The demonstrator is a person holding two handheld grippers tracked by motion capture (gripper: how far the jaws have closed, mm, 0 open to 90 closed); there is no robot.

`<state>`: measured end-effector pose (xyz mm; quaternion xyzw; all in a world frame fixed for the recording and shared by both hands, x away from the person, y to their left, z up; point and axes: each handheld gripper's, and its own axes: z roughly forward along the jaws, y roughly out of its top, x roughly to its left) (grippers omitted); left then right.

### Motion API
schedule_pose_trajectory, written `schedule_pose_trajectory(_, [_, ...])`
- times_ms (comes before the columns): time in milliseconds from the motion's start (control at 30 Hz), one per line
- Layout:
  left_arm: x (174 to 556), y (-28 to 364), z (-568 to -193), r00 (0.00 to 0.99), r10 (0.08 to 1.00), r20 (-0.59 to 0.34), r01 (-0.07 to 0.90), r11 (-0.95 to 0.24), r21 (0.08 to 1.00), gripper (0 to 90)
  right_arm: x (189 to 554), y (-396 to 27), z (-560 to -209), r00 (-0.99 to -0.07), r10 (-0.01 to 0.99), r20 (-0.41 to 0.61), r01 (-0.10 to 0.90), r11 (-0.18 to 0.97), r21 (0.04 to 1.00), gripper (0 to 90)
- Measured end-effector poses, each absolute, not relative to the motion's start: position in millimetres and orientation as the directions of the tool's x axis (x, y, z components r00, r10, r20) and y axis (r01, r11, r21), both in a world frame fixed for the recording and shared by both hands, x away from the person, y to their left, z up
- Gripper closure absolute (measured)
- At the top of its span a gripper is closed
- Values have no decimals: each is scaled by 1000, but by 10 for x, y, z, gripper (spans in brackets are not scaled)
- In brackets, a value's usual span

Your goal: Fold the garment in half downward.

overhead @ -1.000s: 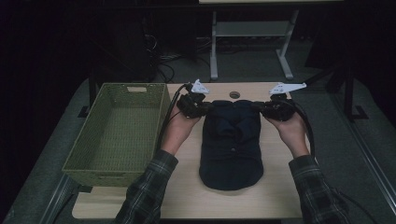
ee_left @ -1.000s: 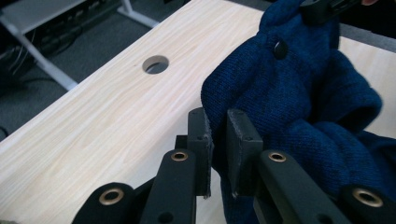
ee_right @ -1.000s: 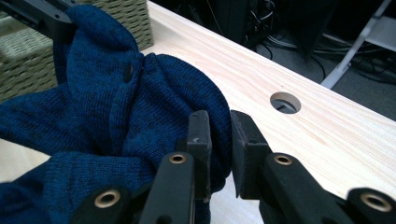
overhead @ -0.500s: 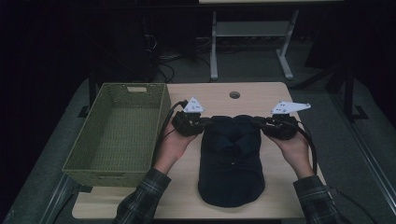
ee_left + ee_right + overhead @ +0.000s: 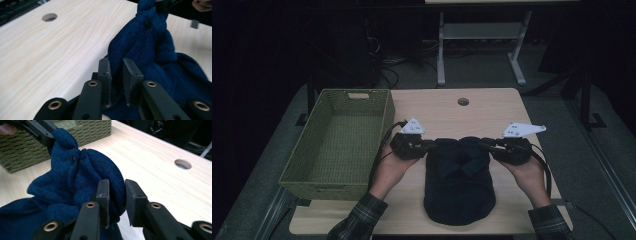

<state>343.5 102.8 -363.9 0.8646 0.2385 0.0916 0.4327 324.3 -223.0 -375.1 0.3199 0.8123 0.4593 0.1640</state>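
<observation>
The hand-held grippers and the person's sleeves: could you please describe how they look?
Each hand-held gripper, left and right, is black, with a grey three-cornered plate carrying small dark dots on top and a black cable trailing off. Up close, the jaws are flat black pads on arms with brass-coloured rivets. The sleeves are dark plaid.

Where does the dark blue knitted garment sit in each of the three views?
High view: dark blue knitted garment lies at table centre, between the two hands.
Left gripper view: it fills the right half, running up from the near black jaws.
Right gripper view: it fills the left half.
Shared landmark: round hole in the pale wooden tabletop.
</observation>
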Motion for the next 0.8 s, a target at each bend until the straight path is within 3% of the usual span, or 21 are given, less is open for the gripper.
schedule_pose_trajectory(800, [3067,1014,-3857,897,410,-167,383,-529,758,743,2764,-2370,-3993,-797,597,88,396,408,823,671])
